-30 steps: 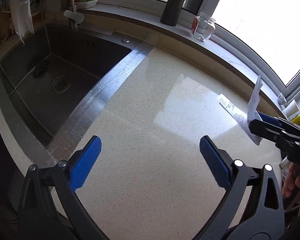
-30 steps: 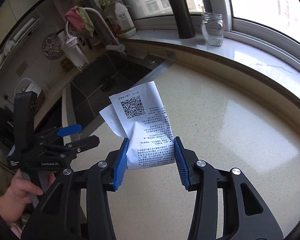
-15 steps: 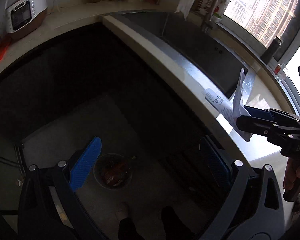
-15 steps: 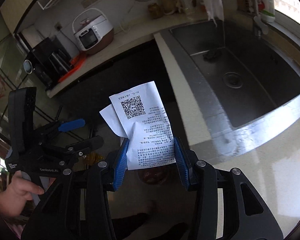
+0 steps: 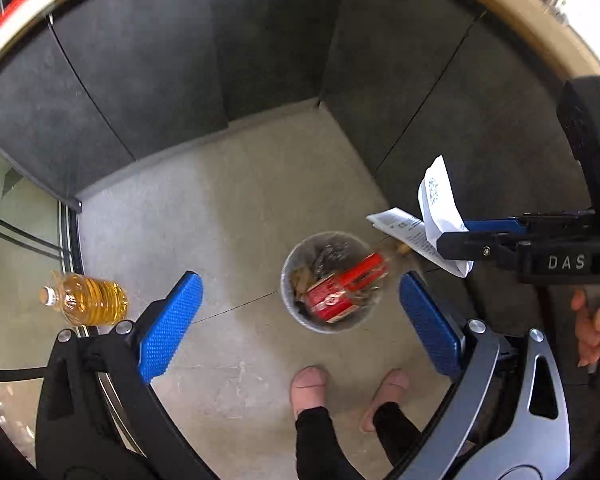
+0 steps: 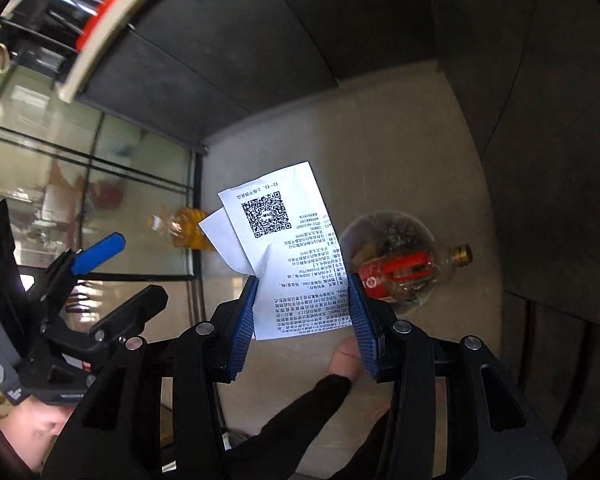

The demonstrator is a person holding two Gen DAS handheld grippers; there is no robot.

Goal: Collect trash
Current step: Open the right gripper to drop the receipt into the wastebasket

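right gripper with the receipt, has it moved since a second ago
Yes: the right gripper, shut on the receipt, swung from above the countertop down over the floor, near the trash bin.

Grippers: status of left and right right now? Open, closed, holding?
Left gripper: open, nothing between its pads.
Right gripper: closed on the printed receipt, held above the floor beside the trash bin.

"DAS" on right gripper [image 5: 452,246]; QR code on receipt [image 6: 296,256].

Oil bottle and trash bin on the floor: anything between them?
Only bare floor between oil bottle and trash bin, per the left wrist view.
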